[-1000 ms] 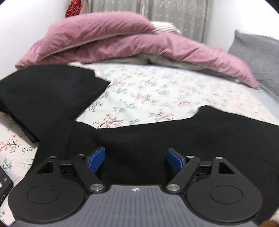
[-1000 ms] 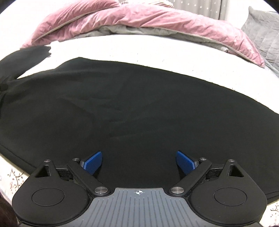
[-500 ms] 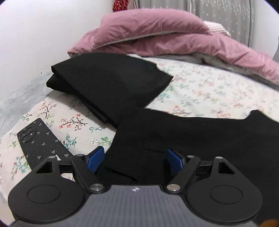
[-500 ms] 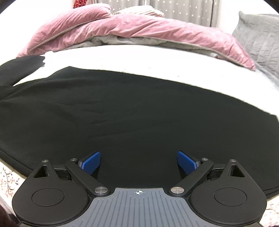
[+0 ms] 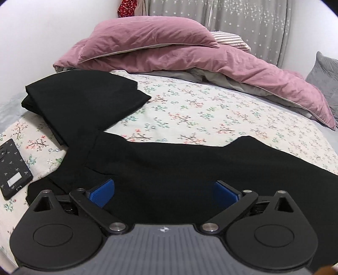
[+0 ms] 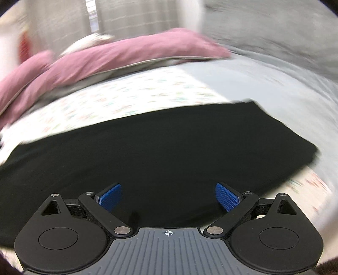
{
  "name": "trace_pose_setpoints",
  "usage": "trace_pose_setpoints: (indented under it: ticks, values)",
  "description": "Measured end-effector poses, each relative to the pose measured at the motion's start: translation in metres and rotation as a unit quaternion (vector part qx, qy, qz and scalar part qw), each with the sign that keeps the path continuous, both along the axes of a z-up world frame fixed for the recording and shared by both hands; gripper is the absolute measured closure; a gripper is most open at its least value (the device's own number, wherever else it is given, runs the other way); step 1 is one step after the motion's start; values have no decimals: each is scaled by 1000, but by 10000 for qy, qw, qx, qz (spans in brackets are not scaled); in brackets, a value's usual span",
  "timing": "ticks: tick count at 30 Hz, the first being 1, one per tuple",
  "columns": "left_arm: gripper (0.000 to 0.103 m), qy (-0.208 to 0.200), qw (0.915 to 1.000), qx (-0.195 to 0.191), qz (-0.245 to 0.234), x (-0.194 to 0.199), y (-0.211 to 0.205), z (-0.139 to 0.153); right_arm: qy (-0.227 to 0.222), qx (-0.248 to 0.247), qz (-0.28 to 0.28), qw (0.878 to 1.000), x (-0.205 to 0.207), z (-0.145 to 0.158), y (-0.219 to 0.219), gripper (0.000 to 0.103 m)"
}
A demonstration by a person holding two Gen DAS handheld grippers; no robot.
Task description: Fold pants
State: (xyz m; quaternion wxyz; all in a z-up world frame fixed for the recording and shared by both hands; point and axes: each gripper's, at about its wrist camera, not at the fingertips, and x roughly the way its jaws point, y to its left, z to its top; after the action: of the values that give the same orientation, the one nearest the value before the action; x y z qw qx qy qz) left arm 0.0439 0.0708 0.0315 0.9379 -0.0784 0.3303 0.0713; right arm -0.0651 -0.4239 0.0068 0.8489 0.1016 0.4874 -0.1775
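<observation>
Black pants (image 5: 190, 167) lie spread flat across a floral bed sheet (image 5: 200, 114). In the left wrist view my left gripper (image 5: 164, 193) hovers just over the waist end of the cloth, open, blue pads wide apart with nothing between them. One part of the pants (image 5: 80, 99) stretches away to the far left. The right wrist view is blurred by motion; there the pants (image 6: 158, 148) end in a squared hem at the right, and my right gripper (image 6: 168, 196) stands open above the cloth, holding nothing.
A pink duvet (image 5: 179, 52) and grey pillow (image 5: 325, 72) are heaped at the head of the bed. A black patterned phone-like case (image 5: 12, 167) lies on the sheet at the near left. A white wall runs along the left; grey curtains (image 5: 232, 19) hang behind.
The left gripper swung left then settled near the waist end, with the flat case coming into view. The right gripper swept right toward the hem end of the pants. Both stayed open.
</observation>
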Motion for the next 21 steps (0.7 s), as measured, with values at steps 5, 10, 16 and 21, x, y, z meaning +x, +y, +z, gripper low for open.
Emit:
trace_pose_setpoints:
  ticks: [5, 10, 16, 21]
  values:
    - [0, -17, 9992, -271, -301, -1, -20, 3, -142, 377, -1185, 9921, -25, 3, -60, 7]
    - [0, 34, 9970, -397, -663, 2, -44, -1, -715, 1469, -2193, 9619, -45, -3, -113, 17]
    - [0, 200, 9937, -517, -970, 10, -59, -9, -964, 1862, -2840, 9356, -49, -15, -149, 49]
    - [0, 421, 9909, -739, -1042, 12, -62, -17, -1206, 2189, -3247, 9122, -54, -25, -172, 58]
